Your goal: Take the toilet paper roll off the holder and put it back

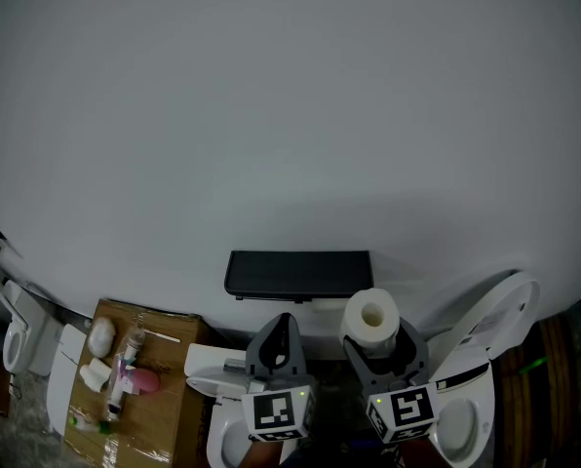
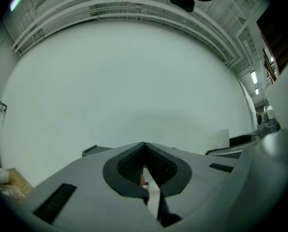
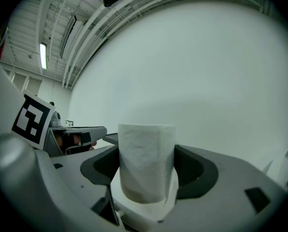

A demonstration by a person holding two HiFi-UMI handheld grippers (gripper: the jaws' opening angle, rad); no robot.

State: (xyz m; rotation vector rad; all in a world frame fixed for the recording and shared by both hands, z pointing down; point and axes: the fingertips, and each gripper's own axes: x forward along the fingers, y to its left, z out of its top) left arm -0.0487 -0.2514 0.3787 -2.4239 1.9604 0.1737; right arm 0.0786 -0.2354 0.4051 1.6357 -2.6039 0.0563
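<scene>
A white toilet paper roll (image 1: 371, 318) stands upright between the jaws of my right gripper (image 1: 379, 345), core hole facing up. In the right gripper view the roll (image 3: 146, 161) fills the gap, with both dark pads pressed to its sides. A black holder shelf (image 1: 297, 273) is fixed to the white wall just above and left of the roll, and nothing hangs on it. To the left of the roll my left gripper (image 1: 284, 320) points at the shelf's underside. Its jaws (image 2: 145, 145) meet at the tips and hold nothing.
A white toilet with its lid raised (image 1: 485, 359) stands at the lower right, and another toilet bowl (image 1: 220, 408) lies below my left gripper. A cardboard-topped stand (image 1: 164, 408) with bottles and small items is at the lower left. The marker cube (image 3: 32, 120) of the left gripper shows beside the roll.
</scene>
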